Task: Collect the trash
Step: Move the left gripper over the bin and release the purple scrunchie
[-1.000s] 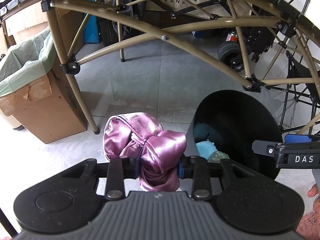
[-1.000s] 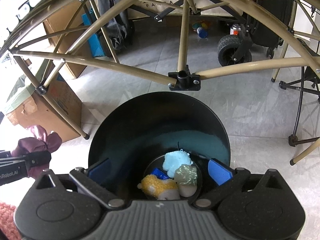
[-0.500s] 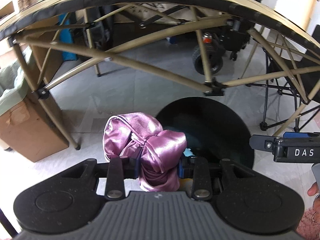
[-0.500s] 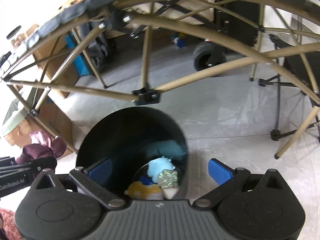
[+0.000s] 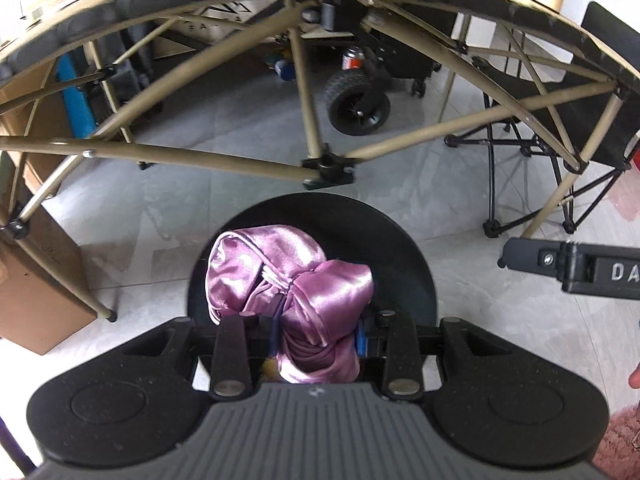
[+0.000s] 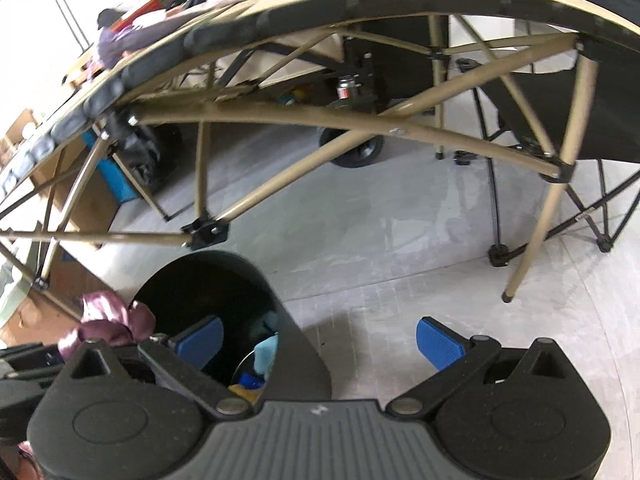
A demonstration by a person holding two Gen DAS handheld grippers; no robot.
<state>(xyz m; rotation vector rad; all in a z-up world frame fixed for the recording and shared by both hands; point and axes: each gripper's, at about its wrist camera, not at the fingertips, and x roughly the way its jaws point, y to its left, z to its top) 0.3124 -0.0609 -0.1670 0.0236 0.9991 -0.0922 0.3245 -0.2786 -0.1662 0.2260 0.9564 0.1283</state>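
bin (image 5: 404, 248) mouth open below, table struts (image 5: 200, 156) beyond

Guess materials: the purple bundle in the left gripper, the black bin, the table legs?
Purple bundle: satin-like fabric, glossy, with soft folds and bright highlights. Black bin: probably plastic, smooth semi-matte wall. Table legs: likely metal tubing, tan painted finish, black joints.

I see a shiny pink-purple satin cloth (image 5: 288, 280) against the plain black bin (image 5: 404, 248). My right gripper (image 6: 320, 340) is black with a ribbed grey body and bright blue pads (image 6: 438, 340). Inside the bin I make out something pale blue (image 6: 266, 354). The floor (image 5: 224, 184) is light grey tile, the folding frame (image 5: 192, 156) is tan with black joints, and the cardboard box (image 5: 36, 304) is brown.
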